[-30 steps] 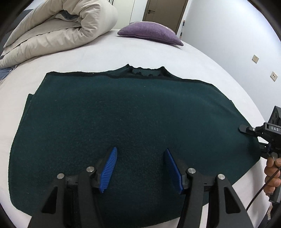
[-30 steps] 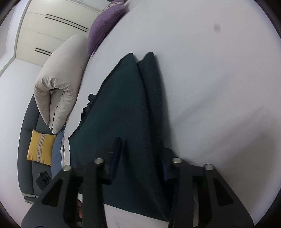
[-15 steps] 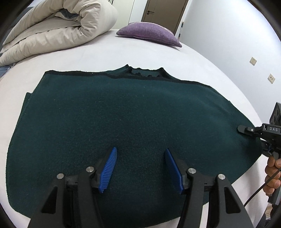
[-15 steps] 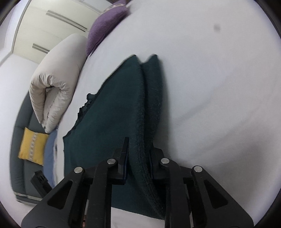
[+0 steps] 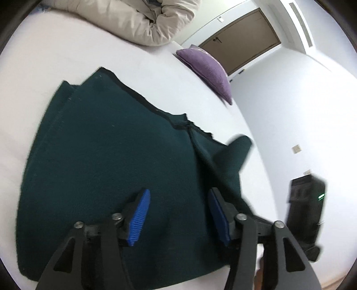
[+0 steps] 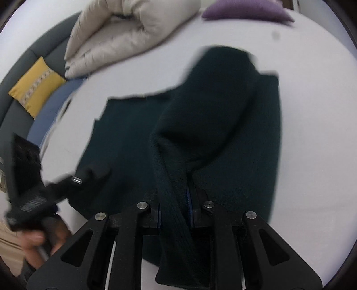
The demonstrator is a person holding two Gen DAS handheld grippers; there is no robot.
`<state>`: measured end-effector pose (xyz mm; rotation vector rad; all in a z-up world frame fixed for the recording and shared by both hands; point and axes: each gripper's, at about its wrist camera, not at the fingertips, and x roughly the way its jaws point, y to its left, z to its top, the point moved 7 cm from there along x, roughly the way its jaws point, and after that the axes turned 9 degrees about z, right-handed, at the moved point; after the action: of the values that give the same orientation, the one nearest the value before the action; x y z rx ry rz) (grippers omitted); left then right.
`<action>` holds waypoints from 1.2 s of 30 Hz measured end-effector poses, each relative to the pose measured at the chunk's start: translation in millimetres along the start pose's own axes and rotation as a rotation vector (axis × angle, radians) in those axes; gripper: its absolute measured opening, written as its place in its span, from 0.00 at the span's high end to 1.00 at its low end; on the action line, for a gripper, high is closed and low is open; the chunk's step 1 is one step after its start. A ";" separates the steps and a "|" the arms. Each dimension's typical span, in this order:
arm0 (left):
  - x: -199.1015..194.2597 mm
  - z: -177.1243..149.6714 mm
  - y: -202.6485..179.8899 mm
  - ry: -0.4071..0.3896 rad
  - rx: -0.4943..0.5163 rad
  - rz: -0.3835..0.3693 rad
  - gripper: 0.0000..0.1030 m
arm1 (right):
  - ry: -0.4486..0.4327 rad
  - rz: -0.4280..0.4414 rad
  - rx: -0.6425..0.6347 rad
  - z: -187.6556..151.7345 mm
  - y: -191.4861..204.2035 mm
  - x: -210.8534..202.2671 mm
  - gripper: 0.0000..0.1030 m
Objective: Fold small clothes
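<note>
A dark green knit sweater (image 5: pixel 107 160) lies spread on the white bed (image 5: pixel 55 55), neckline away from me. My left gripper (image 5: pixel 177 217) is open with blue pads, hovering over the sweater's near hem and holding nothing. My right gripper (image 6: pixel 173 206) is shut on the sweater's right side edge (image 6: pixel 169 191) and holds it lifted, so that side (image 6: pixel 207 107) arches over the body. The raised fold also shows in the left wrist view (image 5: pixel 234 156). The left gripper's body shows in the right wrist view (image 6: pixel 33 189).
A rolled beige duvet (image 5: pixel 138 20) and a purple pillow (image 5: pixel 207 69) lie at the far end of the bed. A grey sofa with a yellow cushion (image 6: pixel 35 87) stands beyond the bed. A dark device with a green light (image 5: pixel 305 212) is on the right.
My right gripper closed on the sweater's right edge and lifted it up and inward over the body. My left gripper tilted and stayed open over the hem.
</note>
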<state>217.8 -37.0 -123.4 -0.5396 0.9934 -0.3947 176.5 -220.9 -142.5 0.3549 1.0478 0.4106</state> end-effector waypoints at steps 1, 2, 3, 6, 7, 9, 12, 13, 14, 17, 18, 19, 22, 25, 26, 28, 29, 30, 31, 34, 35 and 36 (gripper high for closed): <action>2.6 0.3 -2.0 0.010 -0.005 -0.014 0.36 | 0.003 -0.001 -0.012 -0.8 0.9 0.1 0.85; 5.9 0.2 -4.3 0.019 -0.010 -0.021 0.35 | -0.001 -0.006 -0.021 0.1 1.0 -2.1 0.85; 11.8 1.0 -8.6 0.034 -0.017 -0.035 0.34 | -0.003 -0.009 -0.027 1.3 0.8 -4.1 0.86; 26.8 4.6 -24.7 0.076 -0.020 -0.058 0.33 | -0.014 -0.018 -0.052 1.9 2.3 -8.9 0.85; 33.6 6.6 -33.0 0.099 -0.013 -0.071 0.30 | -0.020 -0.021 -0.057 1.8 2.6 -10.2 0.85; 46.3 10.4 -43.9 0.139 0.001 -0.076 0.30 | -0.031 -0.019 -0.061 -0.8 2.6 -9.6 0.85; 64.0 15.3 -51.4 0.201 0.008 -0.062 0.29 | -0.043 -0.023 -0.098 -12.1 6.7 -7.9 0.80; 66.0 17.1 -53.2 0.205 0.014 -0.053 0.28 | -0.043 -0.006 -0.117 -15.3 11.3 -9.3 0.75; 66.9 17.8 -56.1 0.210 0.030 -0.050 0.26 | -0.040 0.012 -0.140 -18.1 18.8 -8.8 0.66; 69.7 16.9 -58.1 0.220 0.039 -0.049 0.24 | -0.052 0.049 -0.208 -32.6 37.6 -16.9 0.48; 70.8 16.4 -57.9 0.223 0.038 -0.050 0.24 | -0.062 0.049 -0.238 -39.9 41.5 -22.7 0.48; 72.7 15.5 -58.3 0.227 0.042 -0.048 0.24 | -0.071 0.033 -0.247 -46.0 41.5 -27.6 0.48; 79.9 17.6 -62.3 0.237 0.045 -0.041 0.28 | -0.093 0.055 -0.202 -61.1 34.3 -42.0 0.48; 82.6 13.4 -65.1 0.264 0.060 -0.029 0.43 | -0.112 0.068 -0.145 -74.9 16.2 -57.4 0.48; 83.1 12.1 -66.1 0.266 0.068 -0.020 0.47 | -0.122 0.079 -0.133 -77.4 11.2 -62.3 0.48; 84.7 10.3 -66.7 0.271 0.085 0.004 0.57 | -0.121 0.079 -0.106 -82.5 -0.1 -66.4 0.48; 85.2 9.9 -65.5 0.275 0.080 0.011 0.68 | -0.116 0.083 -0.098 -87.3 -4.2 -66.6 0.48; 85.8 9.9 -64.1 0.280 0.074 0.015 0.73 | -0.115 0.087 -0.093 -91.8 -8.2 -67.0 0.48; 86.4 9.7 -64.0 0.283 0.075 0.016 0.79 | -0.115 0.087 -0.090 -94.6 -10.9 -68.1 0.48; 84.4 7.5 -67.0 0.283 0.097 0.009 0.85 | -0.132 0.105 -0.089 -98.0 -7.9 -72.6 0.48; 83.7 7.2 -68.1 0.280 0.101 0.008 0.85 | -0.145 0.118 -0.087 -96.9 -7.9 -75.5 0.48; 81.9 7.1 -68.9 0.276 0.105 0.006 0.85 | -0.159 0.127 -0.085 -94.7 -9.7 -78.3 0.48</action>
<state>259.6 -135.1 -135.0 -0.3937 1.2321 -0.5228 59.9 -259.3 -131.0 0.3735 0.8526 0.5305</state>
